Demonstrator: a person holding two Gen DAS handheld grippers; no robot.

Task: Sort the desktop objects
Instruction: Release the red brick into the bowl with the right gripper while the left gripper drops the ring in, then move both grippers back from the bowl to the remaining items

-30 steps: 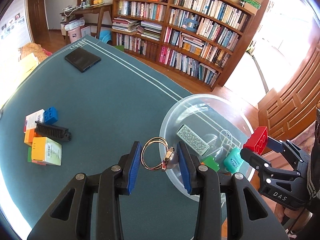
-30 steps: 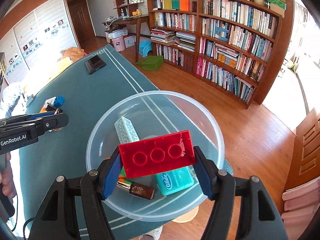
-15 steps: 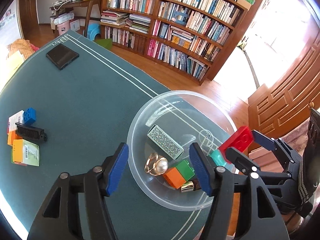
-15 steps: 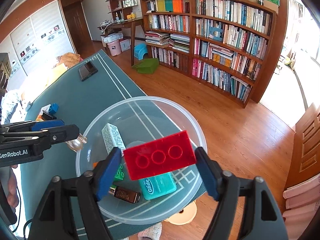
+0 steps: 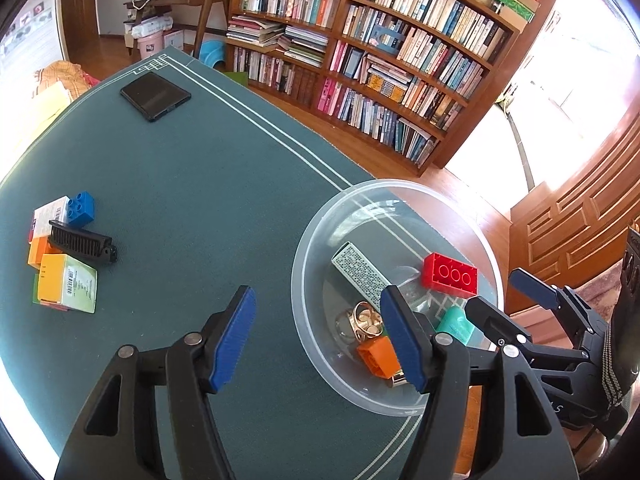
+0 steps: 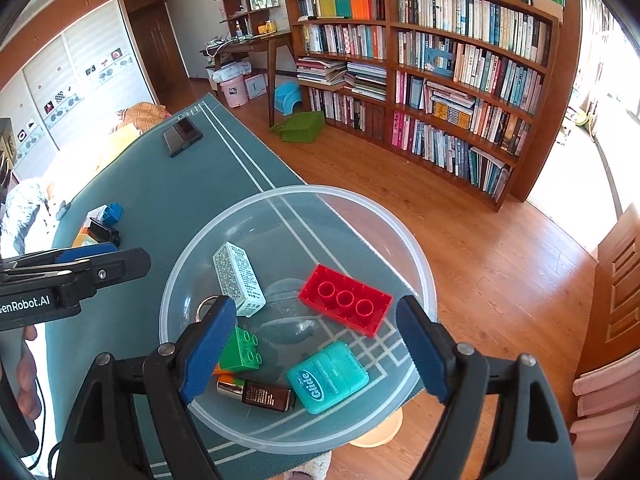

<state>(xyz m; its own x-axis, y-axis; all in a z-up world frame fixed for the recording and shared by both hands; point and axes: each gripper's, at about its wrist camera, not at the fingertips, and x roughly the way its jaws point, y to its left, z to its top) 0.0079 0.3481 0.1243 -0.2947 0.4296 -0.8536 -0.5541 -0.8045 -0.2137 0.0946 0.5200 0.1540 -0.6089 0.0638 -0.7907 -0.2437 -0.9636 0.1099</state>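
Observation:
A clear plastic bowl (image 5: 308,248) (image 6: 420,264) stands at the table's right end. In it lie a red brick (image 5: 450,279) (image 6: 346,300), a white patterned box (image 5: 358,274) (image 6: 238,278), a gold ring (image 5: 366,320), an orange brick (image 5: 378,356), a green brick (image 6: 242,350), a teal floss box (image 6: 328,376) and a brown bottle (image 6: 260,394). My left gripper (image 5: 318,340) is open and empty at the bowl's left rim. My right gripper (image 6: 310,346) is open and empty above the bowl.
On the green table (image 5: 192,184), at the left, lie a blue brick (image 5: 81,208), a black comb (image 5: 80,242), a yellow-green box (image 5: 68,283) and other small boxes. A black phone (image 5: 155,95) lies at the far end. Bookshelves (image 5: 380,40) stand beyond.
My left gripper opened and dropped the gold ring into the bowl, then drew back left. My right gripper opened and the red brick fell into the bowl.

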